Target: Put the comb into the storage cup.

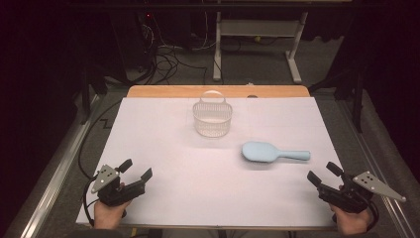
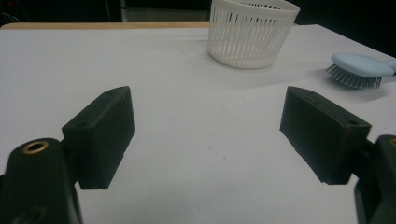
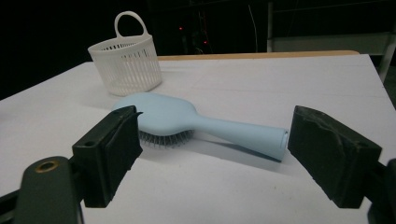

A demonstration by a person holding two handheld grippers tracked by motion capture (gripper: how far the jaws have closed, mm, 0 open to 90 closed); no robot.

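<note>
Hairbrush: one pale blue hairbrush (image 1: 273, 152) lies bristles down on the white sheet, right of centre in the high view and below the basket.
Brush axis: its long axis runs nearly left to right across the high view; the oval head is at the left, the handle points to the right edge of the frame.
Right gripper: one right gripper (image 1: 325, 173) in the lower right corner of the high view, jaws spread wide and empty; it is near the brush handle's end but apart from it. In the right gripper view the hairbrush (image 3: 196, 122) lies across the gap between the jaws, beyond them.
Basket: one white slatted basket (image 1: 212, 117) with a loop handle, upright, upper centre of the high view, apart from the brush.
Left gripper: one left gripper (image 1: 135, 169) at lower left, jaws wide apart, holding nothing, well apart from the brush.
Table: one table (image 1: 148, 129) under the white sheet.
</note>
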